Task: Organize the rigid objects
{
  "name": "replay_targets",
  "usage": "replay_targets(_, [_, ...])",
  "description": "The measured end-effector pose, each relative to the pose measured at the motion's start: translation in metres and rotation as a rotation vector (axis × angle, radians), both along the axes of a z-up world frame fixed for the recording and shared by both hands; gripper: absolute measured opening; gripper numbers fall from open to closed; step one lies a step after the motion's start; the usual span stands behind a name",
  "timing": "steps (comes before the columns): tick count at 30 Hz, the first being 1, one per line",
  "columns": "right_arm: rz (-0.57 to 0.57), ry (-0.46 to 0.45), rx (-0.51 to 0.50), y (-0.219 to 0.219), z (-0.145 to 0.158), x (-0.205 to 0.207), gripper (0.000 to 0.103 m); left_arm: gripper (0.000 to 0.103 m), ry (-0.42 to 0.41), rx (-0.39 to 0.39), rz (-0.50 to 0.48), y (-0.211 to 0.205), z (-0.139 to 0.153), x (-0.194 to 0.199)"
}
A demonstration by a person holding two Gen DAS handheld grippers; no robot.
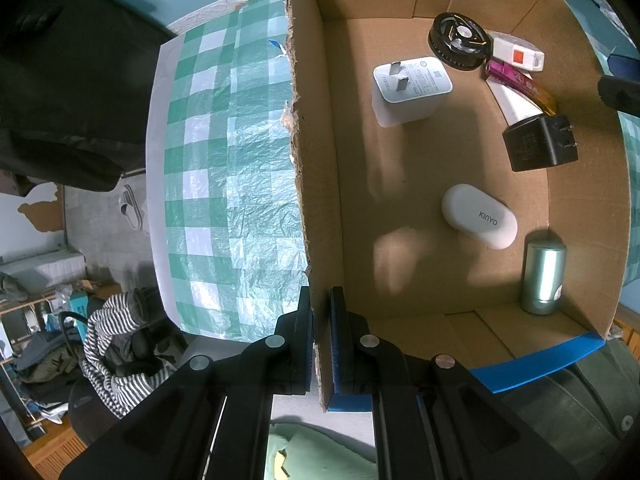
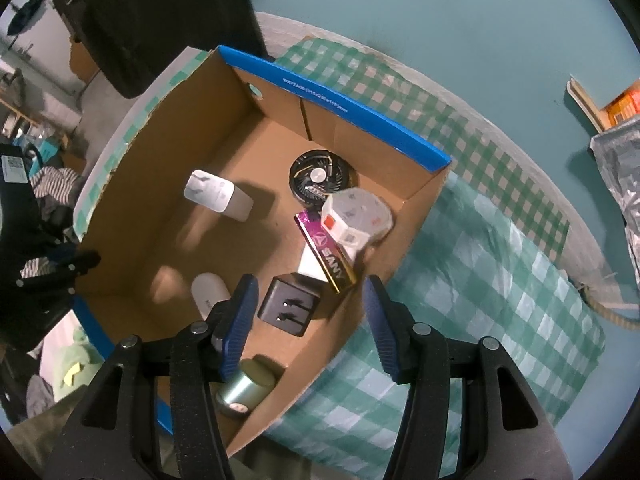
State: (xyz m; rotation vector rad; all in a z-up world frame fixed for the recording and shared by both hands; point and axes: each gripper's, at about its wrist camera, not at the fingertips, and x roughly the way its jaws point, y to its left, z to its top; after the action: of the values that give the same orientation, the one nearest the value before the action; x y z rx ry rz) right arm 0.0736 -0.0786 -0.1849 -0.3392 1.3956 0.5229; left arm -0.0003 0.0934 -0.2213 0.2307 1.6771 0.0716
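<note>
the left gripper [image 1: 320, 344] fingers clamp the cardboard box [image 1: 312, 200] wall while the right gripper [image 2: 308, 320] fingers, apart and empty, hang over the black charger [image 2: 289, 309] between them, so releasing looks finished and withdrawing likely follows.

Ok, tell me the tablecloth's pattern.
Green and white checks on the tablecloth, clearest in the left wrist view.

Green-wht check cloth [image 1: 224, 168], brown box [image 1: 400, 168].

Lived-in home: striped clothes pile [image 1: 116, 344], slipper [image 1: 130, 212], checked tablecloth [image 1: 228, 184].
</note>
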Motion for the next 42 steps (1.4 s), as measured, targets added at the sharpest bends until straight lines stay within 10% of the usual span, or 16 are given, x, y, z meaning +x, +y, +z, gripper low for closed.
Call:
replay_targets(13, [-0.087, -0.038, 0.027, -0.013, 0.024, -0.002, 0.068, 0.009, -0.048, -0.015, 0.032, 0.001, 0.009, 0.006])
replay_targets(16, [-0.12, -0.049, 0.044, -0.019, 0.032, -0.002, 0.068, 0.028, -0.085, -0.024, 0.041, 0.001, 0.02, 0.01])
replay_targets(42, [-0.379, -0.313, 0.116, -0.066, 0.135, -0.026, 0.07, 0.081, -0.464, -0.254, 0.051, -0.017, 0.144, 0.022])
